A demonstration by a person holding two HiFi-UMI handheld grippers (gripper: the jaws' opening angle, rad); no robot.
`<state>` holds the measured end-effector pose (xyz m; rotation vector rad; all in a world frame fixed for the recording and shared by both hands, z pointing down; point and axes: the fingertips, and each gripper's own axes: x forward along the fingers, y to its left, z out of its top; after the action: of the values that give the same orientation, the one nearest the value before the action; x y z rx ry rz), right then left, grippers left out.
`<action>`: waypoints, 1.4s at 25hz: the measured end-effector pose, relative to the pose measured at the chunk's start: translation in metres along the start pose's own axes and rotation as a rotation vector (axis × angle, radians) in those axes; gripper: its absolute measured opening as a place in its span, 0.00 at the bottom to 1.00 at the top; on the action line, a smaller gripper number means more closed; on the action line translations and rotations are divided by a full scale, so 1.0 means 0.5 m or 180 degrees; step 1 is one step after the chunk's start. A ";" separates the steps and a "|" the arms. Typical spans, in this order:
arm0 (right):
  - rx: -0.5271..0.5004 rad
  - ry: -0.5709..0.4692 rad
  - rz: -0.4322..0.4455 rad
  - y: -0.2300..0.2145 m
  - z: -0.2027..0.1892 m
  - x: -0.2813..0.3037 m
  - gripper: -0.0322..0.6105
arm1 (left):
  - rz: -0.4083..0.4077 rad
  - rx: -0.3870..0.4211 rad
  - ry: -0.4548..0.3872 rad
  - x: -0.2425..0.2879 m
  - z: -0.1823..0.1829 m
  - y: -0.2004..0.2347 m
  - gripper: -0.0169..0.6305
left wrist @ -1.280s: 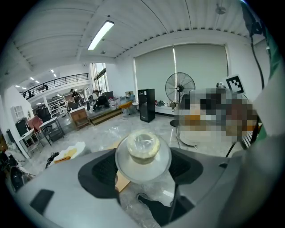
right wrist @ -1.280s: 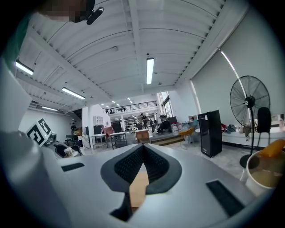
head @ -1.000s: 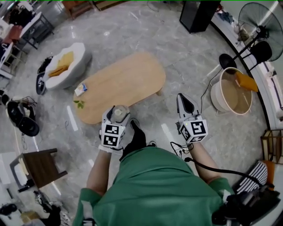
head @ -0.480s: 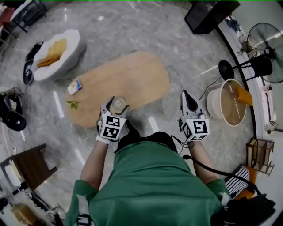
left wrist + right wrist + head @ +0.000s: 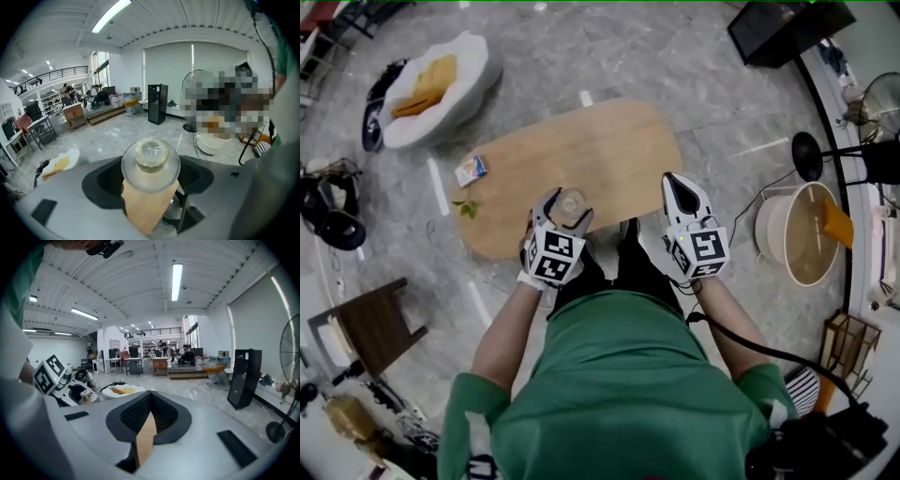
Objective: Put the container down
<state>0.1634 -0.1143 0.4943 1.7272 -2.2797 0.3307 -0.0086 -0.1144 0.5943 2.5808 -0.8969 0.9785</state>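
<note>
A small clear glass container (image 5: 571, 202) with a round lid sits between the jaws of my left gripper (image 5: 565, 208), which is shut on it. It hangs over the near edge of the oval wooden table (image 5: 581, 150). In the left gripper view the container (image 5: 150, 159) fills the gap in the left gripper (image 5: 151, 179), with the table (image 5: 145, 208) below it. My right gripper (image 5: 677, 189) is shut with nothing in it, its tip at the table's near right edge. Its tips meet in the right gripper view (image 5: 149, 400).
A small box (image 5: 471, 170) and a green leaf (image 5: 468, 208) lie at the table's left end. A white beanbag seat (image 5: 441, 84) is beyond it. A round tub (image 5: 806, 234), a fan base (image 5: 811, 155) and a black cabinet (image 5: 787, 28) stand at right. A dark chair (image 5: 370, 328) is at left.
The person has stepped closer to the table. Both grippers now reach over its near edge; the left one still holds the container, the right one came level with it.
</note>
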 end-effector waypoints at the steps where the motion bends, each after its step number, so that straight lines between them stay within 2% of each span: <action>1: 0.0032 0.0030 0.0059 -0.011 -0.010 0.020 0.08 | 0.0030 -0.0025 0.0027 0.015 0.003 0.004 0.55; 7: 0.0104 0.0097 0.0367 -0.094 -0.058 0.140 0.08 | 0.0264 -0.0311 0.0300 0.126 -0.005 0.040 0.55; 11: 0.0074 0.0224 0.0617 -0.138 -0.102 0.198 0.08 | 0.0435 -0.0296 0.0472 0.201 -0.014 0.043 0.55; 15: -0.0028 0.0327 0.0850 -0.139 -0.157 0.262 0.08 | 0.0447 -0.0264 0.0596 0.273 -0.040 0.051 0.55; 19: -0.0060 0.0473 0.0943 -0.123 -0.221 0.314 0.08 | 0.0370 -0.0316 0.0727 0.332 -0.103 0.056 0.55; 23: -0.0037 0.0640 0.0903 -0.126 -0.285 0.370 0.08 | 0.0343 -0.0354 0.0753 0.399 -0.165 0.100 0.55; 30: -0.0033 0.0866 0.0839 -0.100 -0.397 0.442 0.08 | 0.0303 -0.0569 0.0956 0.515 -0.333 0.158 0.55; 35: -0.0040 0.1002 0.0889 -0.066 -0.481 0.501 0.08 | 0.0247 -0.0668 0.1001 0.595 -0.420 0.181 0.55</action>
<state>0.1474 -0.2689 0.8066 1.2441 -2.2743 0.5960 0.0011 -0.2354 0.9494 2.1571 -0.9595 1.1989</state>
